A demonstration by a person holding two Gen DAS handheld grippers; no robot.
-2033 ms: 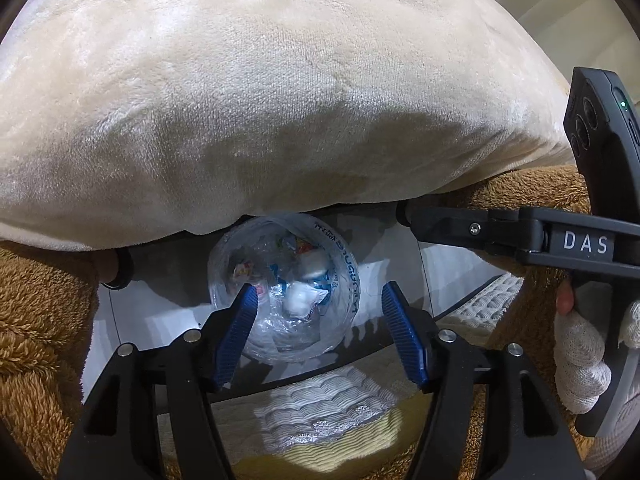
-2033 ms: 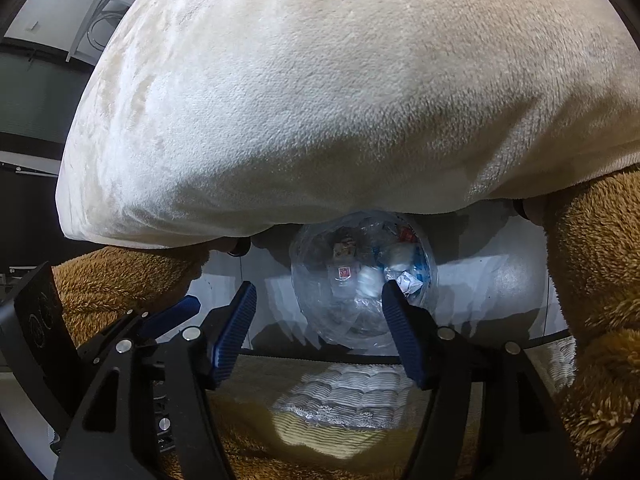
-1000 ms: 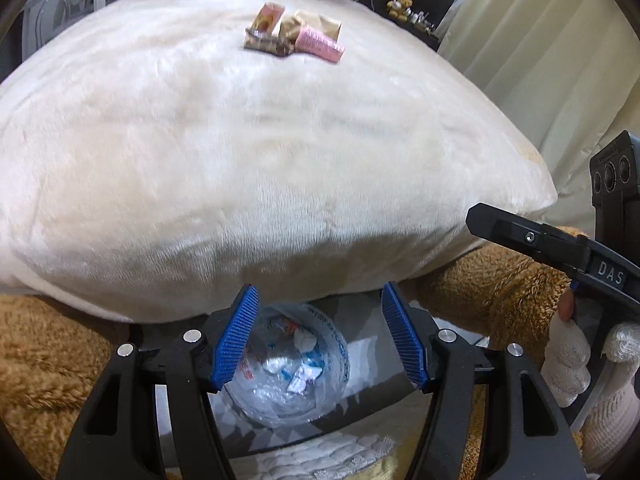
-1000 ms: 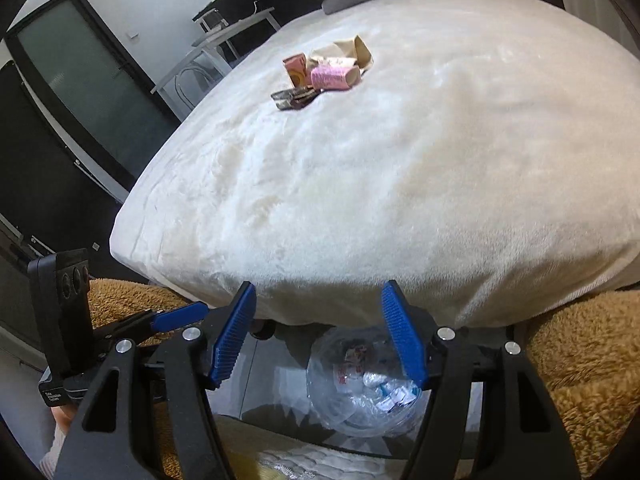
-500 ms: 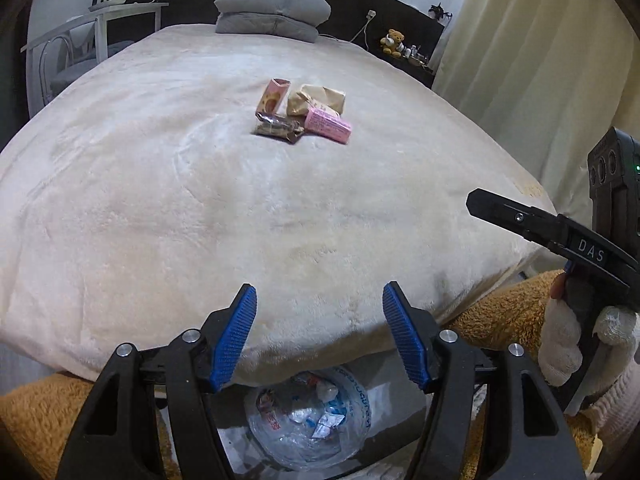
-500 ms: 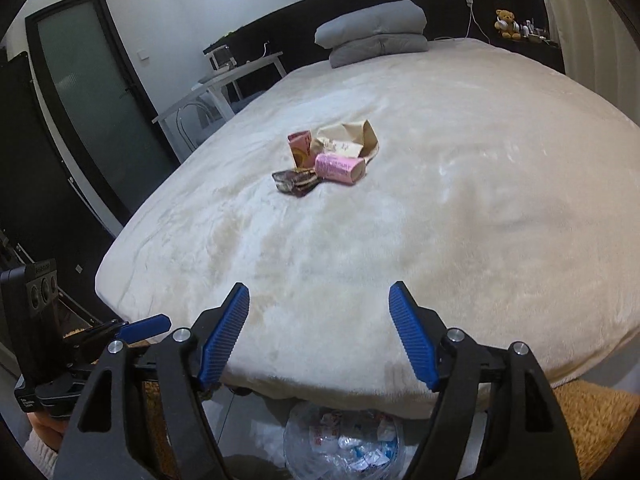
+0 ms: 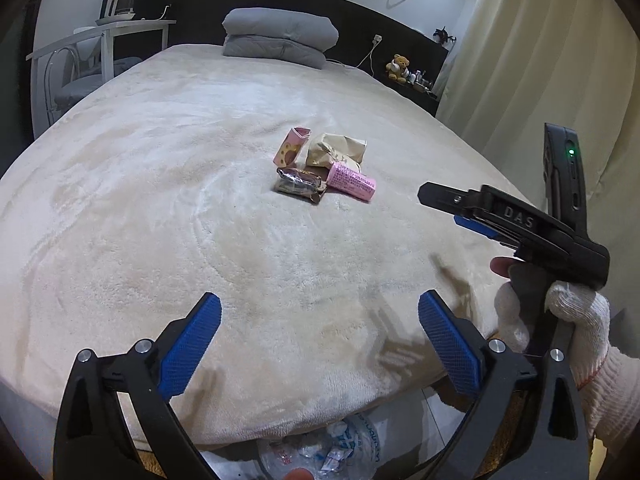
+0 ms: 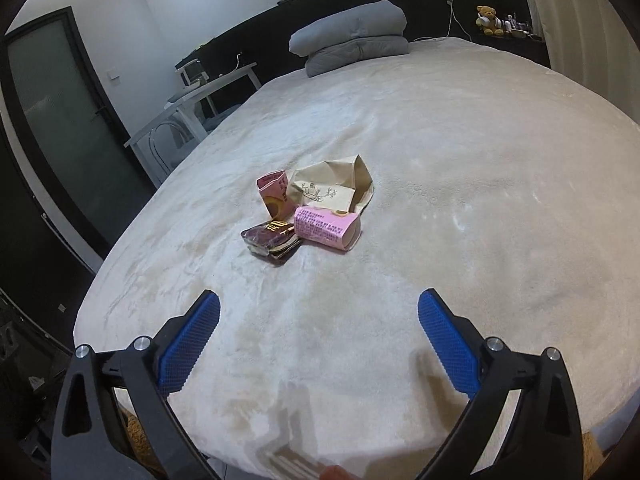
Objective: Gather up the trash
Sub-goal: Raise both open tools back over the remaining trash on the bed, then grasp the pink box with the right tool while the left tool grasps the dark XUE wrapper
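A small pile of trash lies mid-bed: a pink carton (image 7: 292, 150) (image 8: 274, 196), a crumpled brown paper bag (image 7: 338, 148) (image 8: 332, 190), a pink box on its side (image 7: 352, 182) (image 8: 326, 230) and a dark wrapper (image 7: 298, 182) (image 8: 270, 240). My left gripper (image 7: 318, 308) hovers over the bed's near edge, well short of the pile, its jaws opening with nothing between them. My right gripper (image 8: 318, 304) is also short of the pile, jaws opening and empty; it shows side-on at the right (image 7: 440, 208). A clear trash bag (image 7: 320, 452) holding wrappers sits below the bed's edge.
The cream plush blanket (image 7: 160, 220) covers the whole bed. Grey pillows (image 7: 280, 36) lie at the head, with a white desk (image 7: 100, 36) to the left. A teddy bear (image 7: 398, 66) and curtain (image 7: 540, 60) are at the right. A gloved hand (image 7: 568, 320) holds the right gripper.
Both grippers have risen from beside the trash bag under the bed's edge to above the blanket. Their jaws have spread much wider. The trash pile has come into full view.
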